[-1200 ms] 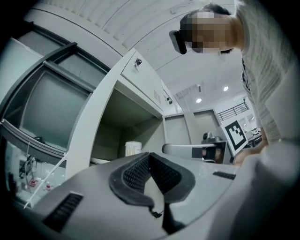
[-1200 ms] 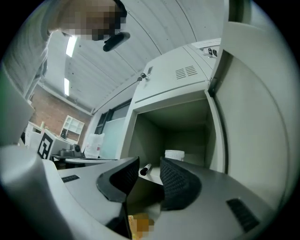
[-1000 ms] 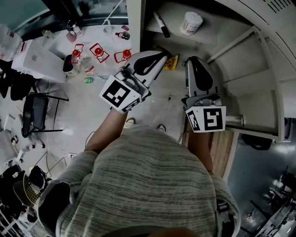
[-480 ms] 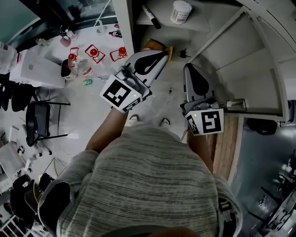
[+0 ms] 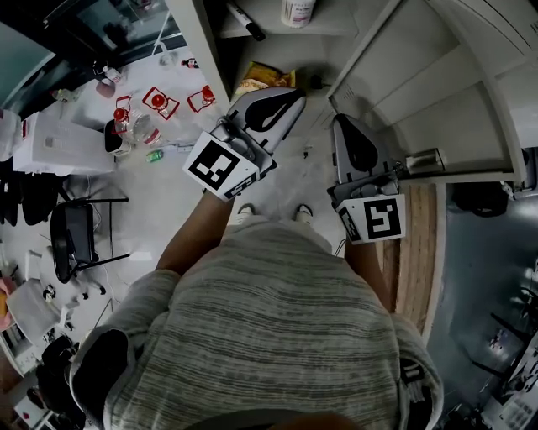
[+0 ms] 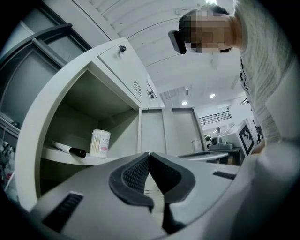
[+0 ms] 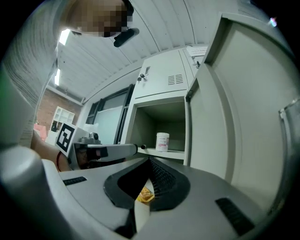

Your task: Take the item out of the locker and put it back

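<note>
Yellow packet (image 5: 259, 77): it is taken as the task's item, though the task does not name one. It is seen in the upper middle of the head view, on a lower shelf of the open locker (image 5: 370, 50).
Other items: a white jar (image 5: 298, 10) and a marker (image 5: 245, 18) are seen on the shelf above, at the top of the frame.
Left gripper (image 5: 296, 95): its jaws are pressed together and nothing is held. In the head view its tip is just below the packet and covers a part of it.
Right gripper (image 5: 340, 124): its jaws are also closed with nothing clamped. In the right gripper view the packet is only seen through the gap under the tips, well behind them.
Long axis of packet: it is judged to run about left to right in the head view, along the front of the shelf. No end can be called the front, because the packet is crumpled and partly hidden.
Risk, grasp: with both jaws closed the packet cannot be taken. If closed tips are pushed in, the light packet may be pushed deeper or off the shelf.
Risk, surroundings: the open door (image 5: 458, 109) is near the right gripper and could be struck. If the upper shelf is bumped, the marker could be made to roll.
</note>
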